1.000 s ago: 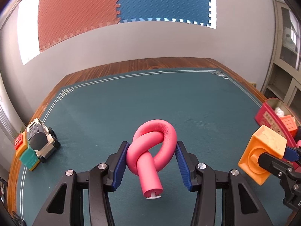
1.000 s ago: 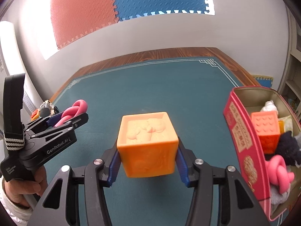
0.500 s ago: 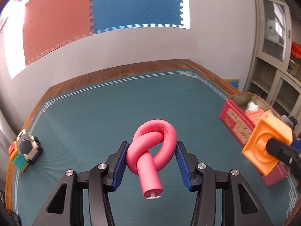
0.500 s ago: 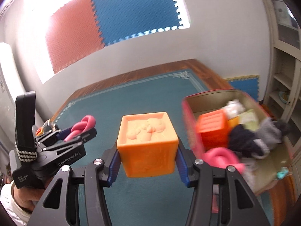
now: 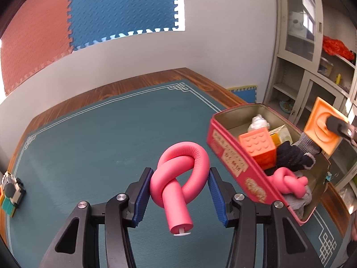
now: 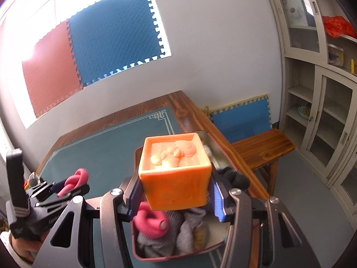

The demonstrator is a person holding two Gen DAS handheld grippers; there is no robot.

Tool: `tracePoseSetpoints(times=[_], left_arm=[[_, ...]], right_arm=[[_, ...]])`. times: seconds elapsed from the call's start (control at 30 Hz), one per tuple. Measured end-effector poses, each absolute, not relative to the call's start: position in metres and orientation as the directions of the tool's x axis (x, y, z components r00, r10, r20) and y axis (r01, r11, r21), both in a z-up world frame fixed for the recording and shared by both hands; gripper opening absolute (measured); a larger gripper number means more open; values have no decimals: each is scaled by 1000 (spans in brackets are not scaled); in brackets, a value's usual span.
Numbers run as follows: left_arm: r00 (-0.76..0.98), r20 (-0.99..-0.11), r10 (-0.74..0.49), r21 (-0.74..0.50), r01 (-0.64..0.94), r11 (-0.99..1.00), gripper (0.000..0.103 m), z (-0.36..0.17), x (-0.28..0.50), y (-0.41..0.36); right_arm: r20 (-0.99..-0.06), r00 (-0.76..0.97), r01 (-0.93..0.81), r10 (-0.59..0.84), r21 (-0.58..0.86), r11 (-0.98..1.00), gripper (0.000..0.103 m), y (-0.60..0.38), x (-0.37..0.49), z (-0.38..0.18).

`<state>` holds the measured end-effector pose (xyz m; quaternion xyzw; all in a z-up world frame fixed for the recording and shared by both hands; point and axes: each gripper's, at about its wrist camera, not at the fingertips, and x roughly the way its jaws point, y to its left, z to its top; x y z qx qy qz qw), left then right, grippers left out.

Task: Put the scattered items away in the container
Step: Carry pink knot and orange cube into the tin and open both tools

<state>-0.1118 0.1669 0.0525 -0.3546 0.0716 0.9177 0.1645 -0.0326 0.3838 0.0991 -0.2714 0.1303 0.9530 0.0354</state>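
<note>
Two hand-held grippers, each loaded. Left hand-held gripper (image 5: pixel 179 197): clamped on pink knotted foam tube (image 5: pixel 180 178), above green-matted tabletop (image 5: pixel 100 145). Right hand-held gripper (image 6: pixel 176 197): clamped on orange embossed cube (image 6: pixel 175 170), directly over red tin (image 5: pixel 232 163) holding orange studded block (image 5: pixel 258 147), another pink knot (image 5: pixel 287 182), socks.

Looks like a playroom or activity room: foam puzzle mats (image 5: pixel 93 20) fixed to the wall, wooden table (image 5: pixel 142 82) under a green mat (image 5: pixel 93 138), grey glass-door cabinets (image 6: pixel 321 93) with shelves, a wooden bench (image 6: pixel 261 147), toys around.
</note>
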Motion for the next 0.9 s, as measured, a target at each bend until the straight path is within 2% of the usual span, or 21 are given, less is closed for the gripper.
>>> tracePoseSetpoints(times=[0.37,0.47,0.9], left_arm=[[-687,-684,245,29,-361,-932,52,54,-114,184],[-681,-689,249,25,-366,-930,52,54,-118,189],[-599,-699,389,-92,-464,-881,52,62,-157,247]], right_arm=[[-603,-798,-154,-8,217,-964,58,410,-82,78],[-591,-806,-147,-29,247,-958,64,417,-75,76],[-540,-842,-211,-11,349,-913,64,454,-18,62]])
